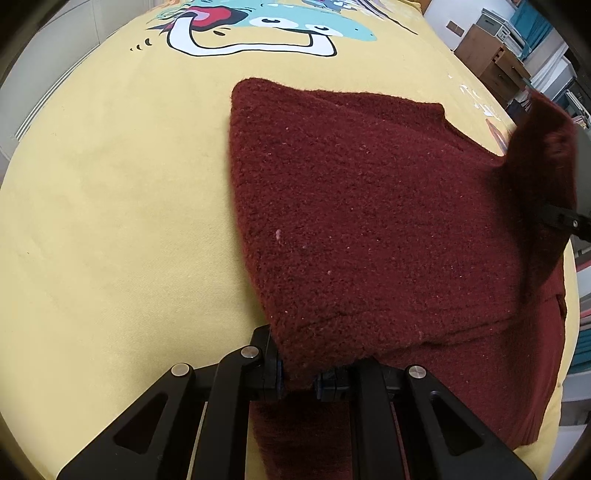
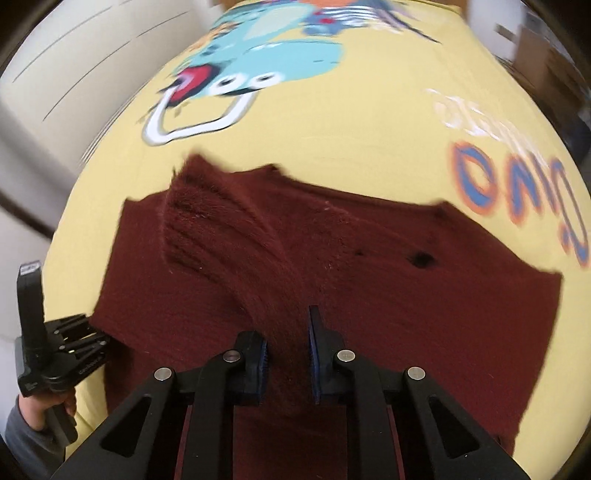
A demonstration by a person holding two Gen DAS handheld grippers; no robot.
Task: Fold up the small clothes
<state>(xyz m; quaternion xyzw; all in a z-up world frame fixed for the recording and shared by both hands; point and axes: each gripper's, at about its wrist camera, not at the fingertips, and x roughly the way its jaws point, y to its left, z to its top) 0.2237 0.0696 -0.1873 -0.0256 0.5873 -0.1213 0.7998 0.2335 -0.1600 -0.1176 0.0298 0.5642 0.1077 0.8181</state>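
A dark red knitted sweater (image 1: 369, 221) lies on a yellow cloth with cartoon prints (image 1: 110, 221). My left gripper (image 1: 299, 373) is shut on the sweater's near edge, with fabric pinched between its pads. In the right wrist view the sweater (image 2: 406, 295) spreads across the yellow cloth (image 2: 332, 129). My right gripper (image 2: 288, 354) is shut on a ribbed sleeve (image 2: 221, 243) that rises from the jaws and lies over the sweater's body. The left gripper also shows in the right wrist view (image 2: 99, 341), at the sweater's left edge. The right gripper's body (image 1: 565, 218) shows at the right edge of the left wrist view, with lifted fabric in front of it.
The yellow cloth carries a blue cartoon figure (image 1: 280, 22) at the far side and orange-blue lettering (image 2: 517, 184) at the right. Cabinets and shelves (image 1: 517, 55) stand beyond the table's far right. A white wall or panel (image 2: 55, 92) is at the left.
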